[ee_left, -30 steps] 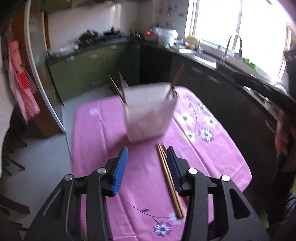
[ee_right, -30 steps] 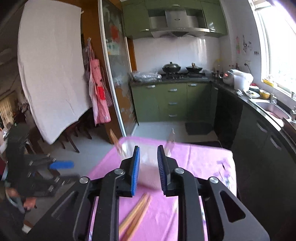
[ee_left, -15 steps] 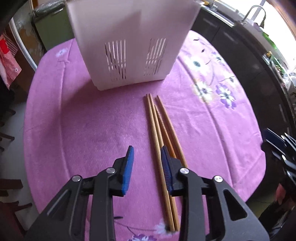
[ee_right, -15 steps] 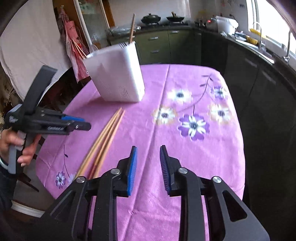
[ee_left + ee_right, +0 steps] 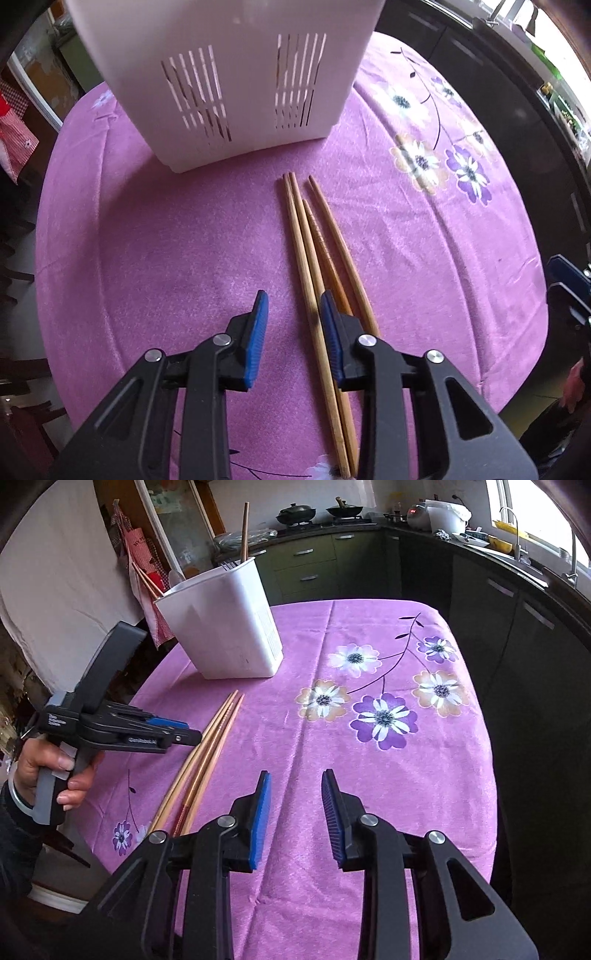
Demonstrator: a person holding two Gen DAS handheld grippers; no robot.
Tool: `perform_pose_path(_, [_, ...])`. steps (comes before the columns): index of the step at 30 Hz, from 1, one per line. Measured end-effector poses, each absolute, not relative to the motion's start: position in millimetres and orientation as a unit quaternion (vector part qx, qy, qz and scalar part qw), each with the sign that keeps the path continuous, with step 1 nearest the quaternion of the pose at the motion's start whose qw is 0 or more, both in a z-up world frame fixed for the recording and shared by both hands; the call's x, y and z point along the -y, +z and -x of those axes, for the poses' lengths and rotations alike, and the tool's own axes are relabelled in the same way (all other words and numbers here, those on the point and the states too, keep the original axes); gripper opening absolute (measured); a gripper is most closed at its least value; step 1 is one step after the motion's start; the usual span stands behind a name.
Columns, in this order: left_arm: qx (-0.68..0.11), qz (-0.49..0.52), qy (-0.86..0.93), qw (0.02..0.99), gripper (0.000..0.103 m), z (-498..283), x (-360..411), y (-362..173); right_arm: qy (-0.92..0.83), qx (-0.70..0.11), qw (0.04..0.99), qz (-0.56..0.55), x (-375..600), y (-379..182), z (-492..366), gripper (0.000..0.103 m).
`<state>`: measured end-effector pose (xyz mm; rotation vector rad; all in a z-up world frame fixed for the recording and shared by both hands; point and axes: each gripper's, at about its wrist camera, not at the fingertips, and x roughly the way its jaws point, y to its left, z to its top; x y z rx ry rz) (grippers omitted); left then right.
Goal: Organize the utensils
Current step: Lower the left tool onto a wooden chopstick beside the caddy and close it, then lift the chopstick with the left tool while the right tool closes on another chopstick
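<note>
Grippers: two, each black with blue pads. Left gripper (image 5: 291, 308) hangs low over the table, jaws partly apart, gripping nothing; one chopstick runs under the gap and the right pad sits over the others. Right gripper (image 5: 295, 790) has its jaws partly apart over bare cloth, nothing between them.
Hand: one hand (image 5: 48, 771) in the right view, wrapped round the left gripper's handle.
Chopsticks on the table: four wooden chopsticks (image 5: 314, 243), lying side by side, tips toward the holder, just short of it.
Utensil holder: one white slotted utensil holder (image 5: 229, 81), upright at the far side of the table; in the right view several sticks stand in it, their count unclear.
Tablecloth: one purple tablecloth (image 5: 369, 775) printed with flowers.
Change since a second ago: both grippers have dropped toward the table; the left one's jaws have narrowed, the right one's have widened; the four chopsticks have not shifted.
</note>
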<state>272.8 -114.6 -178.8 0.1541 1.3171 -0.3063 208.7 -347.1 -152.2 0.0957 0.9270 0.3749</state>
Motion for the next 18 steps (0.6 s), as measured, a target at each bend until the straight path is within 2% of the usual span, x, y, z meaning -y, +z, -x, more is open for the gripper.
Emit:
perform_pose_path(12, [-0.607, -0.1, -0.122, 0.779, 0.027, -282, 127, -189, 0.188, -0.448, 0.873, -0.049, 343, -150, -209, 0.028])
perform_pose_path(13, [-0.606, -0.1, -0.122, 0.779, 0.024, -283, 128, -189, 0.19, -0.447, 0.873, -0.047, 341, -149, -209, 0.028])
perform_pose_path(14, [-0.606, -0.099, -0.122, 0.779, 0.014, -285, 130, -189, 0.191, -0.447, 0.873, -0.046, 340, -149, -209, 0.028])
perform_pose_path(15, [-0.606, -0.101, -0.123, 0.779, 0.008, -283, 129, -188, 0.193, -0.447, 0.872, -0.045, 339, -148, -209, 0.028])
perform_pose_path(18, [-0.605, -0.106, -0.122, 0.779, 0.007, -286, 135, -189, 0.193, -0.448, 0.872, -0.044, 338, -148, -209, 0.028])
